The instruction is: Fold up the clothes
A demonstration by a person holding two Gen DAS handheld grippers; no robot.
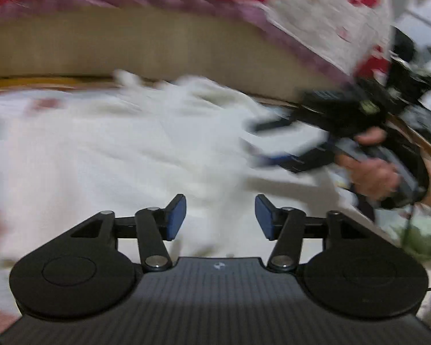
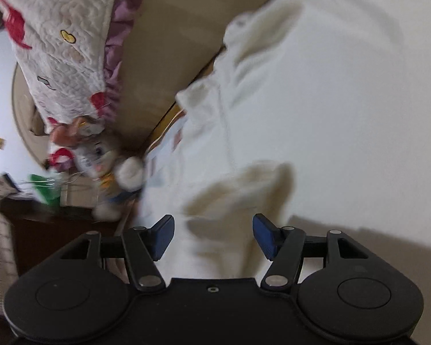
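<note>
A white fleecy garment (image 1: 146, 132) lies spread on the bed, blurred by motion. My left gripper (image 1: 220, 218) is open just above its near part, holding nothing. The right gripper (image 1: 252, 143) shows at the right of the left wrist view, held in a hand, over the garment's right side. In the right wrist view my right gripper (image 2: 213, 237) is open and empty above the same white garment (image 2: 301, 92), with a folded-over sleeve or cuff (image 2: 244, 189) just ahead of the fingers.
A tan headboard (image 1: 146, 49) runs behind the bed, draped with a white quilt with red prints and a purple frill (image 1: 316, 8). A plush rabbit (image 2: 106, 161) sits by the bed's corner above a dark wooden cabinet (image 2: 48, 230). Clutter lies at the right (image 1: 422, 97).
</note>
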